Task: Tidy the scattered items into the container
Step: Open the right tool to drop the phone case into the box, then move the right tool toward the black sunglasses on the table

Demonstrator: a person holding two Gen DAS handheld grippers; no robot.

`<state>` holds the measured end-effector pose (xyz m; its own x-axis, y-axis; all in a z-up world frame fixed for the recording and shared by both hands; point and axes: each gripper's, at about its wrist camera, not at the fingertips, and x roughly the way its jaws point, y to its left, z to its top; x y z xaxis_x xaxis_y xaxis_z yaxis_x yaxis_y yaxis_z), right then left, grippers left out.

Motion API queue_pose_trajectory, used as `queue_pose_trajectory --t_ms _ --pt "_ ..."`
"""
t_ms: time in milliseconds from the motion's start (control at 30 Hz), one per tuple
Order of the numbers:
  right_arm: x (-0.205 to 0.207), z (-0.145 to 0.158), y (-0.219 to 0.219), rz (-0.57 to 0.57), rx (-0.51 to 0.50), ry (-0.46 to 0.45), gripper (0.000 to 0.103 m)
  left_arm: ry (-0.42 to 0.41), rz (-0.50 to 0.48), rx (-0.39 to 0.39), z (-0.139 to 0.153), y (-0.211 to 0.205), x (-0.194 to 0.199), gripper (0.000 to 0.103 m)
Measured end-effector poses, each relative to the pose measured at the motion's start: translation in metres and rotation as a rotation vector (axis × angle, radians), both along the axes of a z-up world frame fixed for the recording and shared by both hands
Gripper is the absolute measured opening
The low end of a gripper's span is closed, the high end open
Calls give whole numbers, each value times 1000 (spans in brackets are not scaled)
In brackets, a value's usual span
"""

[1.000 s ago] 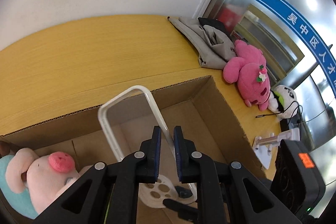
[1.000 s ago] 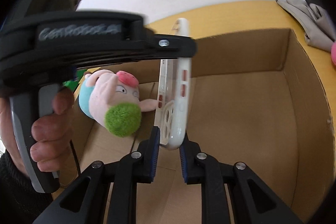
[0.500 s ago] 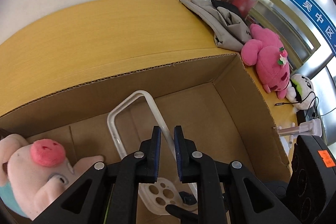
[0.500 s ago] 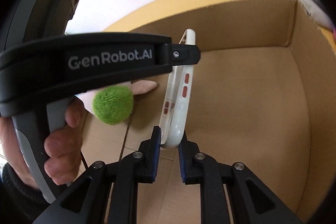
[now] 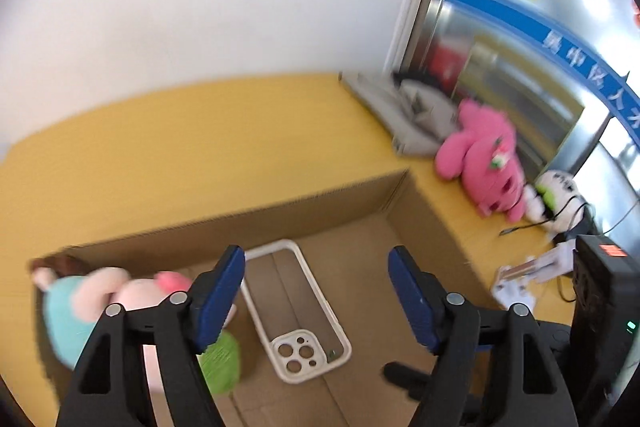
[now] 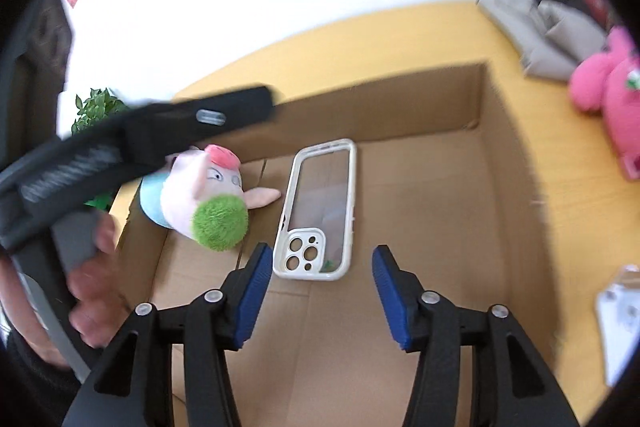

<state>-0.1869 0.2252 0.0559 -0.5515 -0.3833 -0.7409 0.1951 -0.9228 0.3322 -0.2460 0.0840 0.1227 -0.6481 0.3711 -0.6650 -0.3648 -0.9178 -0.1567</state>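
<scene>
White phone case (image 6: 316, 211) lying flat on the floor of the open cardboard box (image 6: 486, 147), camera cut-outs at its near end, long axis running from near to far. To its left, inside the same box, a pig plush toy (image 6: 200, 187) with a pink snout and a green pompom, lying on its side; one of its limbs reaches toward the case but whether it touches is unclear. The box stands on a yellow wooden table (image 5: 160, 155) against a white wall.

Left gripper (image 5: 316, 291): jaws opening, blue pads well apart, nothing between them; the case lies on the box floor below and beyond the pads. Right gripper (image 6: 320, 291): jaws opening, pads spread to either side of the near end of the case without pressing on it. In the right wrist view the left gripper's body crosses the upper left, held by a person's hand (image 6: 96, 291).

Outside the box, on the far right of the table: folded grey cloth (image 5: 416, 107), a pink plush toy (image 5: 488, 155), and a white plush toy (image 5: 556, 195) with black cables beside it.
</scene>
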Motion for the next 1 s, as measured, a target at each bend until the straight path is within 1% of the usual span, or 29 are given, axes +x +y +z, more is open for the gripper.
queue_pose_trajectory --t_ms 67,133,167,200,233,267,367,500,667,833,1000 --pt "20 12 -8 -10 51 51 55 75 28 -24 19 -14 29 86" --pt "43 19 -15 -4 97 95 58 138 53 -50 32 -27 60 90" --pt "55 24 -12 0 117 108 59 170 73 -62 38 -35 79 96" --pt "58 18 -27 0 133 118 59 193 90 -67 41 -41 95 102" --pt "69 19 -35 3 153 135 60 213 105 -69 44 -47 109 103" --pt "76 24 -32 3 171 151 60 231 119 -73 45 -54 127 103" --pt "101 35 -38 3 204 189 61 259 163 -97 44 -70 172 103" --pt "138 46 -43 4 194 219 62 266 188 -92 35 -80 219 103" --pt "169 45 -45 -8 209 243 67 261 194 -65 21 -79 257 103" --pt "195 39 -44 -13 237 272 68 251 194 -46 4 -75 275 103" --pt "212 27 -40 -17 255 271 68 220 202 -39 -17 -69 284 103"
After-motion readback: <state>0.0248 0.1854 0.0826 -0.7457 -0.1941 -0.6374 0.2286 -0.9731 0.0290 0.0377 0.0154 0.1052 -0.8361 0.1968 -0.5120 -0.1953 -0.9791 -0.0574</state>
